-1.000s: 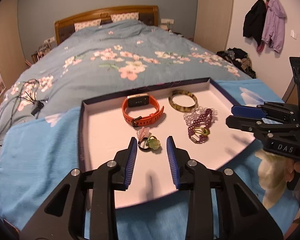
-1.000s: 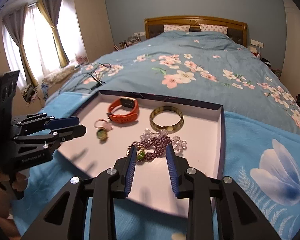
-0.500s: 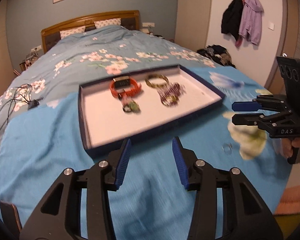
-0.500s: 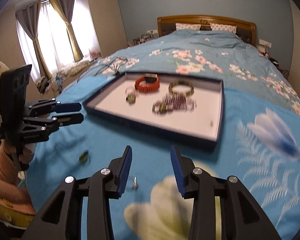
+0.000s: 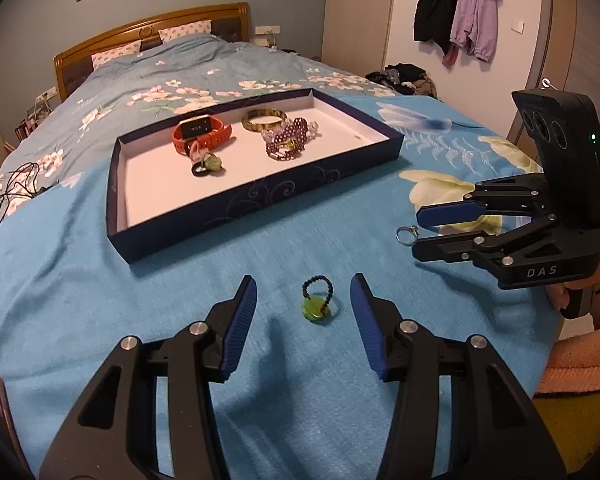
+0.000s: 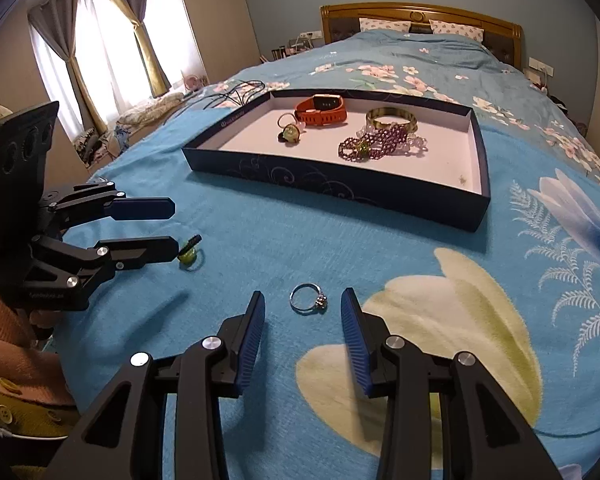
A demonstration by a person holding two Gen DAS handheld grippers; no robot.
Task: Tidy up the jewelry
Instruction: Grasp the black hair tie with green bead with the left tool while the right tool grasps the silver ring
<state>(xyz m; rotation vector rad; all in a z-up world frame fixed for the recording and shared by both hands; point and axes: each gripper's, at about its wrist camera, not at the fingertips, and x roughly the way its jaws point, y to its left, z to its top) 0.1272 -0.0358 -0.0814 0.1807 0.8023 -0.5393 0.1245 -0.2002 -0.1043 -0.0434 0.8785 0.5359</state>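
A dark blue tray [image 5: 260, 196] [image 6: 340, 184] on the blue blanket holds an orange watch [image 5: 202, 132], a brown bangle [image 5: 265, 119], purple bead bracelets [image 5: 286, 145] and a small green-stone ring [image 5: 206, 165]. A black beaded ring with a green stone [image 5: 317, 305] [image 6: 189, 254] lies on the blanket between the open fingers of my left gripper [image 5: 303, 312] [image 6: 172, 226]. A silver ring [image 6: 309, 299] [image 5: 407, 234] lies between the open fingers of my right gripper [image 6: 302, 322] [image 5: 418, 232]. Both grippers are empty.
The bed stretches behind the tray with a floral duvet [image 5: 188, 80]. Black cables [image 5: 16, 184] lie at the left. Coats [image 5: 456, 12] hang on the right wall. Curtained windows [image 6: 100, 52] show in the right wrist view.
Both grippers have pulled back from over the tray to the near blanket and lowered. Each now brackets a loose ring. Both stay open.
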